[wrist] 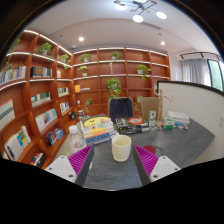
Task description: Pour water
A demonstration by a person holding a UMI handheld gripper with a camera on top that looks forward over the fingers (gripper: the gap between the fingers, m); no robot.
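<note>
Holding the claw (112,160) over the near edge of the counter (175,145), you had its two fingers spread wide apart, released, with nothing gripped. A pale cup (121,148) stood between the magenta pads (146,160), resting on the counter by its own base, with a clear gap to each finger. That cup was the task's thing as far as I could judge, and it is the landmark for everything else.

Judging from this, you were at the very start: the cup had not been grasped, nothing was tilted, and no water was being poured. Grasping, lifting, tipping and setting down all remained. I could not see whether the cup held any water, nor could I make out for certain a vessel to receive it.

The cup stood upright, its long axis vertical and its open mouth facing straight up, with no visible lean.

Beyond the cup, small cluttered items (100,128) lay on the counter, and behind them sat a dark chair (120,108). Bookshelves (35,100) lined the walls further back.
</note>
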